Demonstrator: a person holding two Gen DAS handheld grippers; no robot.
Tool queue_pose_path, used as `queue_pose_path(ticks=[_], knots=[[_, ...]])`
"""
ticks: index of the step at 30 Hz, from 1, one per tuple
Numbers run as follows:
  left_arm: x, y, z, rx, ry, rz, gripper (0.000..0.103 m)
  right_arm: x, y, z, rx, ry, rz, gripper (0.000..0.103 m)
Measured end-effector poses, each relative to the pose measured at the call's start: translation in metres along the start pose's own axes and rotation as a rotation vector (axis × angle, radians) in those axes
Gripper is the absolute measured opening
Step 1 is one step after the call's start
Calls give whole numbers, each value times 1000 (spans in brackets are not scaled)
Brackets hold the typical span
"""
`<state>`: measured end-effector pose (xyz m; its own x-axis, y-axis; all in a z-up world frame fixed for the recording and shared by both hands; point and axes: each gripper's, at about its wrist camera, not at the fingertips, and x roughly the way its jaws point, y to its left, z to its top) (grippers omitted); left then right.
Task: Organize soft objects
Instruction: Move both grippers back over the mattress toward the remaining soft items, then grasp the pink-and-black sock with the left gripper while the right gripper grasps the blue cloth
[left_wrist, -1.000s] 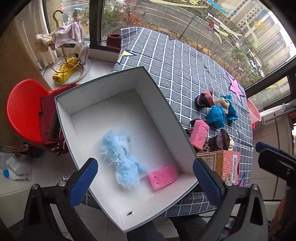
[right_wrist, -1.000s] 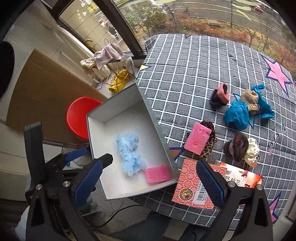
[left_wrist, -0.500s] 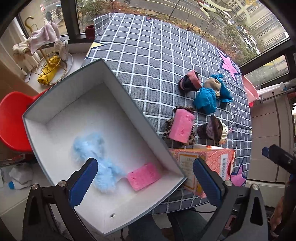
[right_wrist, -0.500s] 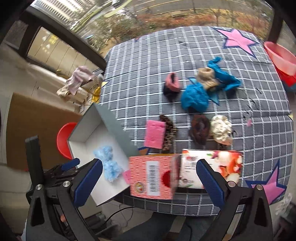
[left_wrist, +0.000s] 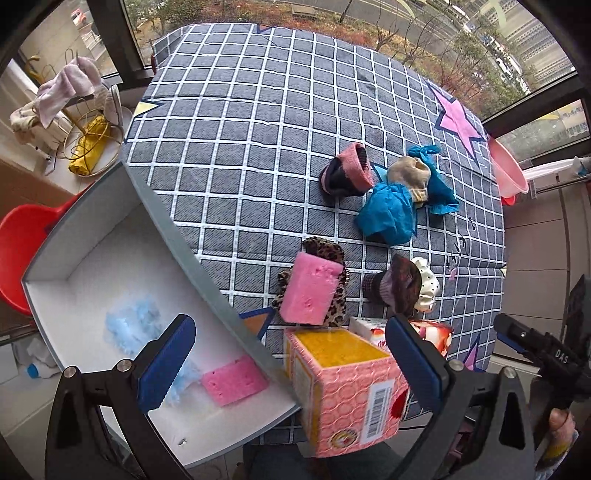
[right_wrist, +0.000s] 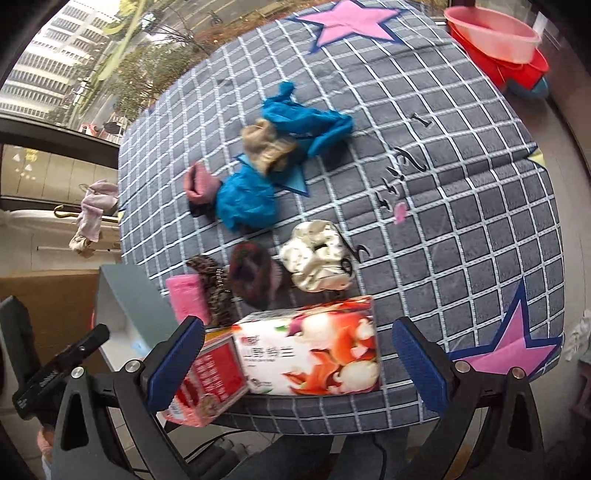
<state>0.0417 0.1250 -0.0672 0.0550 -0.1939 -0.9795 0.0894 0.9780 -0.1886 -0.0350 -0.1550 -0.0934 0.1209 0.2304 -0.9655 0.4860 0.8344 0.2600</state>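
A white open box (left_wrist: 92, 254) at the table's left edge holds a blue fluffy piece (left_wrist: 129, 325) and a pink sponge (left_wrist: 234, 382). A second pink sponge (left_wrist: 310, 293) lies on a leopard scrunchie (left_wrist: 325, 251) on the checked cloth. Beyond lie a dark scrunchie (right_wrist: 255, 275), a cream scrunchie (right_wrist: 317, 262), a blue cloth (right_wrist: 245, 203), a tan sock (right_wrist: 264, 146) and a pink-cuffed sock (left_wrist: 349, 171). My left gripper (left_wrist: 291, 365) is open and empty above the box's corner. My right gripper (right_wrist: 295, 360) is open and empty over the front edge.
A pink patterned carton (left_wrist: 347, 387) and a tissue pack (right_wrist: 314, 354) stand at the table's front edge. A red chair (left_wrist: 22, 236) is left of the box. Pink and red basins (right_wrist: 498, 40) sit beyond the far right corner.
Both grippers have swung to the right, away from the box and toward the loose soft things on the cloth. Both stay open and empty. The objects have not moved.
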Motion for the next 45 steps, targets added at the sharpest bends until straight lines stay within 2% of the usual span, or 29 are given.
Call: queue_pose_path(ticks=[10,19,35,42,45], knots=[[23,-44,23,13,49,39,103,30,-42,15,41,98,-14,102],[23,-68,37,11,55,46,103,28,-50,35,22,119,-4,102],[48,-85,52,-4,121,66,103,47,-74,46,52,182,-19,102],[72,-82,62,-52,179,53,103,59,-78,49,51,202,-24,102],[83,-84,70,-52,186,74,103,65,-79,50,52,214,-23,102]])
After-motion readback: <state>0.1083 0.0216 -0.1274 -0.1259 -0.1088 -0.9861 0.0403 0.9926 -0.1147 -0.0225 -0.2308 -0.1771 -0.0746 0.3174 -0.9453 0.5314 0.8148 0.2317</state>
